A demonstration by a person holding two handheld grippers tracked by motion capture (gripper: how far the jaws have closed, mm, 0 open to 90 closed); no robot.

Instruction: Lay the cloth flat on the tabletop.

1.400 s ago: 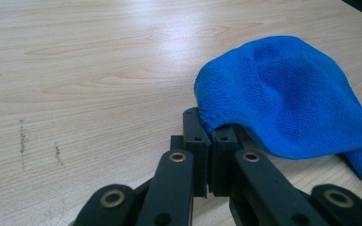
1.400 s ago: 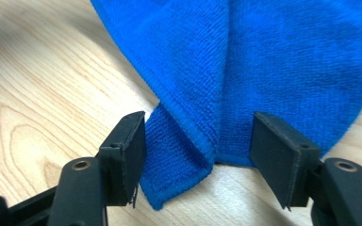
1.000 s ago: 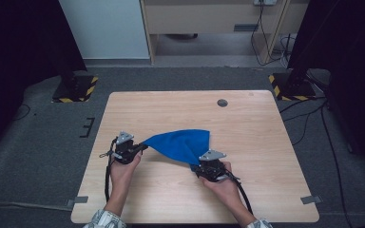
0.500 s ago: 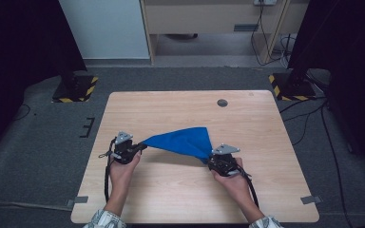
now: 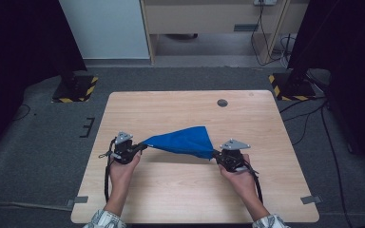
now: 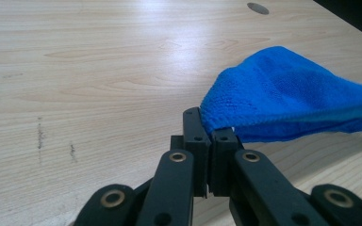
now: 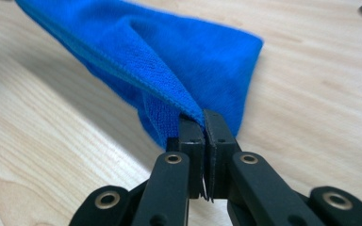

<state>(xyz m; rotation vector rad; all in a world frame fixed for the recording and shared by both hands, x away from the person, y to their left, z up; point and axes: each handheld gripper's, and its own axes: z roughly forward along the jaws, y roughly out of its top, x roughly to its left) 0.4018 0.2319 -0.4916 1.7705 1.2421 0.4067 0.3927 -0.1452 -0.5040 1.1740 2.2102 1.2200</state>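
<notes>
A blue microfibre cloth (image 5: pixel 183 141) is stretched between my two grippers just above the wooden table (image 5: pixel 171 109). My left gripper (image 5: pixel 142 146) is shut on the cloth's left corner; in the left gripper view the cloth (image 6: pixel 287 101) runs off to the right from the closed jaws of my left gripper (image 6: pixel 210 134). My right gripper (image 5: pixel 216 156) is shut on the right corner. In the right gripper view the cloth (image 7: pixel 169 52) fans out from the jaws of my right gripper (image 7: pixel 202 120), its far part resting on the table.
A round grey cable hole (image 5: pixel 222 102) sits in the table's far right part. Bare wood (image 5: pixel 190 194) lies between the forearms at the front. Yellow-black striped stand bases (image 5: pixel 76 89) rest on the floor on both sides beyond the table.
My right gripper has moved right, pulling the cloth out longer and tauter. The left gripper has stayed in place.
</notes>
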